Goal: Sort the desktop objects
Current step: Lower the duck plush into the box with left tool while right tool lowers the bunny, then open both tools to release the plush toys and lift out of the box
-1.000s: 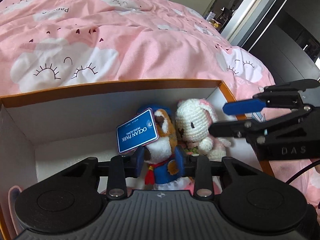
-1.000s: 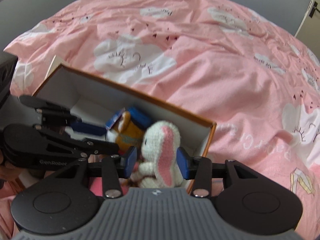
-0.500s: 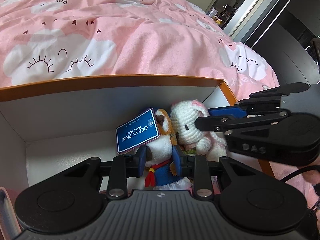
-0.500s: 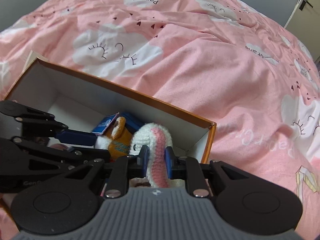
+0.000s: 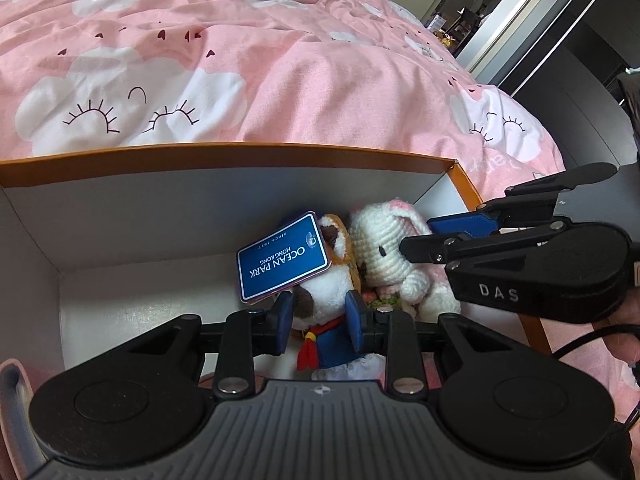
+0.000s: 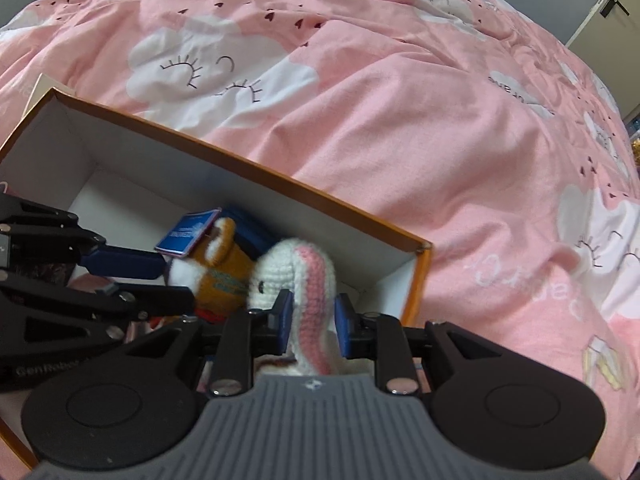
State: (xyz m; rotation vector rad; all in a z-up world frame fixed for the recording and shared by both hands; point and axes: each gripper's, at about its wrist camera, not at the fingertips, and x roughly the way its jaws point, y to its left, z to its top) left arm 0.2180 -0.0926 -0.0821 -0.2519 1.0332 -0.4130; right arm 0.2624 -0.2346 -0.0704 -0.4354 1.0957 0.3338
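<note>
Left hand-held gripper [image 5: 319, 320] is clamping the dog [image 5: 322, 304], lower centre; right hand-held gripper [image 6: 311, 320], jaws reopening slightly, is apparently gripping the bunny's [image 6: 298, 276] ear inside the box [image 6: 280, 184].

box [image 5: 248, 156]: near wall hidden | crochet rabbit [image 6: 288, 276]: body behind housing, blurred

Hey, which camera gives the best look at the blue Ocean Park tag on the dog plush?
The left wrist view: the blue tag faces the camera and its lettering reads clearly, though upside down. In the right wrist view the tag is small, seen at a slant, and its print is too blurred to read.
</note>
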